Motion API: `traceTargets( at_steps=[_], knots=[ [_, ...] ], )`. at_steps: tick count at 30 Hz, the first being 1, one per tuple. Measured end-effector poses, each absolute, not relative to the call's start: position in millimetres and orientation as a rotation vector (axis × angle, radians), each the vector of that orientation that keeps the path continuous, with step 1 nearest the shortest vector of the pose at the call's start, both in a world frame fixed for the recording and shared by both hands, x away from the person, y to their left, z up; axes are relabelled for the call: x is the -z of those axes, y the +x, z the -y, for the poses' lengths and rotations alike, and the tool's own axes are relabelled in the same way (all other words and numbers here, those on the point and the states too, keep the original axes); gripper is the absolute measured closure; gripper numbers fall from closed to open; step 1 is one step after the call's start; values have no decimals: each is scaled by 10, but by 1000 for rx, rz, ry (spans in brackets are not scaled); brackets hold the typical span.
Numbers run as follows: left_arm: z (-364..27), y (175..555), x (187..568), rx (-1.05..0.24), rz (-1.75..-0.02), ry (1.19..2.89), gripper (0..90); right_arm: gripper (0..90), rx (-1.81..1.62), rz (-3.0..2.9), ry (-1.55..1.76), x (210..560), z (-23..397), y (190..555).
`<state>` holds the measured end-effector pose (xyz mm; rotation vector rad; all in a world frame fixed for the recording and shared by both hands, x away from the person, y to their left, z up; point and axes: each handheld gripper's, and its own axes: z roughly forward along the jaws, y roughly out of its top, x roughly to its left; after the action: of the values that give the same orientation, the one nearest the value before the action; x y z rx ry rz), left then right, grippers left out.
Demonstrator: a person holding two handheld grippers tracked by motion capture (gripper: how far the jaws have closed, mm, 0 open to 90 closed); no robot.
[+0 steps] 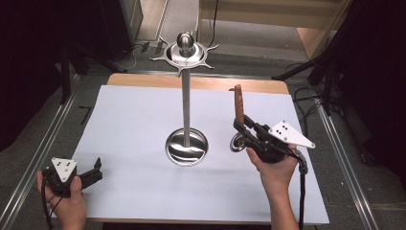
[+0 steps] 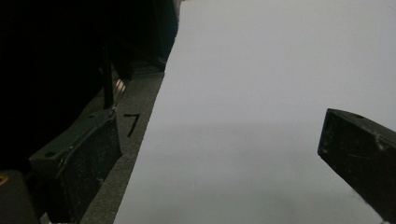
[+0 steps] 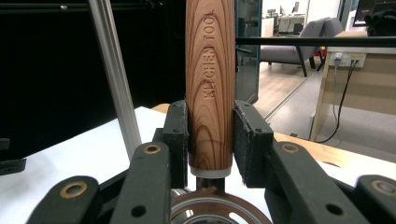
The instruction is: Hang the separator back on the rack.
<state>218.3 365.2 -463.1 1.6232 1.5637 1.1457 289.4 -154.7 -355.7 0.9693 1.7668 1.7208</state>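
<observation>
1. A wooden-handled kitchen tool (image 3: 210, 88) is clamped upright in the right claw (image 1: 244, 125), right of the steel stand (image 1: 186, 103).
2. The left claw (image 1: 97, 171) is held with jaws apart over the white sheet (image 1: 134, 124) at the counter's (image 1: 210, 83) near-left corner.
</observation>
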Motion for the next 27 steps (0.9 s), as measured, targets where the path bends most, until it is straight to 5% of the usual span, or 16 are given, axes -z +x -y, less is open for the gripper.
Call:
traceTargets(
  at_steps=[27],
  knots=[
    [-3655,2183,4630,-1143,-1564,1622,3,702,-1805,-1723,873,3244,1360,2854]
  ],
)
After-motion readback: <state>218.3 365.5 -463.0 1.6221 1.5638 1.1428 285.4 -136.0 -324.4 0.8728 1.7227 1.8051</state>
